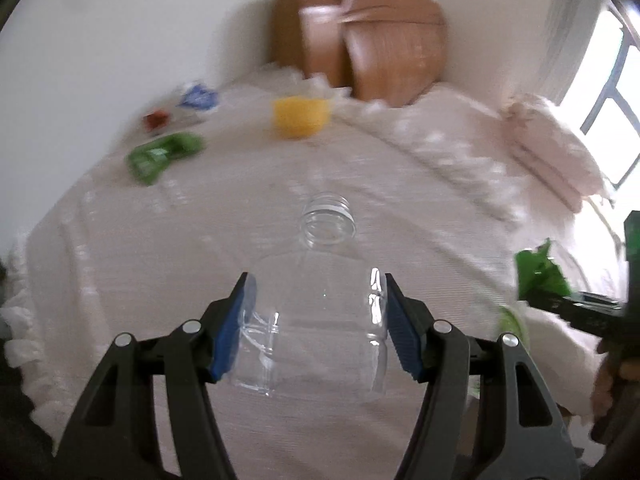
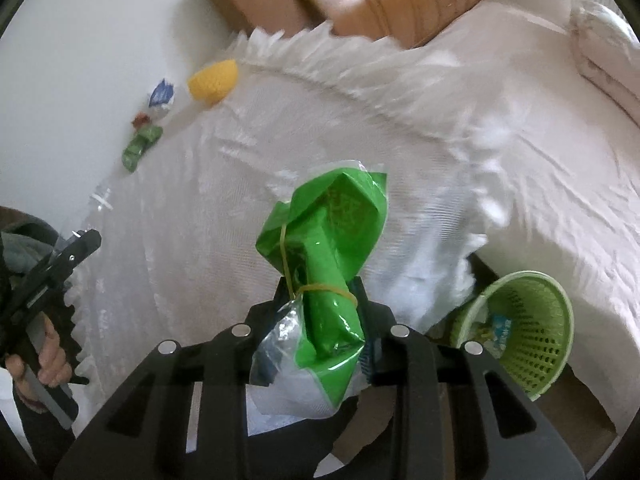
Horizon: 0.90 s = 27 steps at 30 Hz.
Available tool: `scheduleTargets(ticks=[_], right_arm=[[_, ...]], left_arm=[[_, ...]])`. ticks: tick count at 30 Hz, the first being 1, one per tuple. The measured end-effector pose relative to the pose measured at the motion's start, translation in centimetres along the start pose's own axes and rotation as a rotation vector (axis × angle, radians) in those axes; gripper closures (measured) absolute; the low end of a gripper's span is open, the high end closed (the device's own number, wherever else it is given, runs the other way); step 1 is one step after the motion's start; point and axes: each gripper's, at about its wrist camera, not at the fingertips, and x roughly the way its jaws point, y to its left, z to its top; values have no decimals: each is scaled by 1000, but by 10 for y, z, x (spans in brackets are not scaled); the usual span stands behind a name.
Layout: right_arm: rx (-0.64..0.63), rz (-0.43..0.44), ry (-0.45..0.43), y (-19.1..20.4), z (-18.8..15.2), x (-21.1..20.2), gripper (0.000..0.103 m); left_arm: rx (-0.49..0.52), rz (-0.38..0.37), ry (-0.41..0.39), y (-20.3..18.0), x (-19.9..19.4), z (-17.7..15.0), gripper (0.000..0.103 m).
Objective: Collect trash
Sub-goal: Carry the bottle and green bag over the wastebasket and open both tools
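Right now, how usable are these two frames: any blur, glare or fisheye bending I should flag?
Left wrist view: motion blur smears the yellow cup and brown headboard; the window is blown out; the clear bottle between the left gripper's pads stays fairly sharp. Right wrist view: the bed's fringe is smeared, the green wrapper is crisp, and edges bow strongly.

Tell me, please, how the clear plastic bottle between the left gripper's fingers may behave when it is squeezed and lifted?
The clear bottle looks empty and capless, so it is probably very light. Its thin walls may dent under the left gripper. The smooth plastic could slip against the blue pads, and it may roll if dropped on the bed.
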Motion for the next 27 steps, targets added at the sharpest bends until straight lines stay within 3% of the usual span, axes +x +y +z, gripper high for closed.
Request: scheduleTargets(ticks=[13, 19, 24, 25, 27], right_arm=[[240, -229, -135, -148, -63, -102, 73], [326, -275, -144, -217, -86, -125, 73], [354, -281, -138, -261, -96, -135, 73], [359, -278, -137, -266, -98, -136, 73], [371, -267, -124, -280, -100, -134, 73]], left_arm=[[298, -291, 77, -231, 27, -4, 42], [426, -345, 117, -321, 44, -17, 42], [473, -343, 187, -374, 65, -28, 40], [474, -331, 205, -383, 70, -30, 38], [479, -329, 228, -391, 75, -35, 14]])
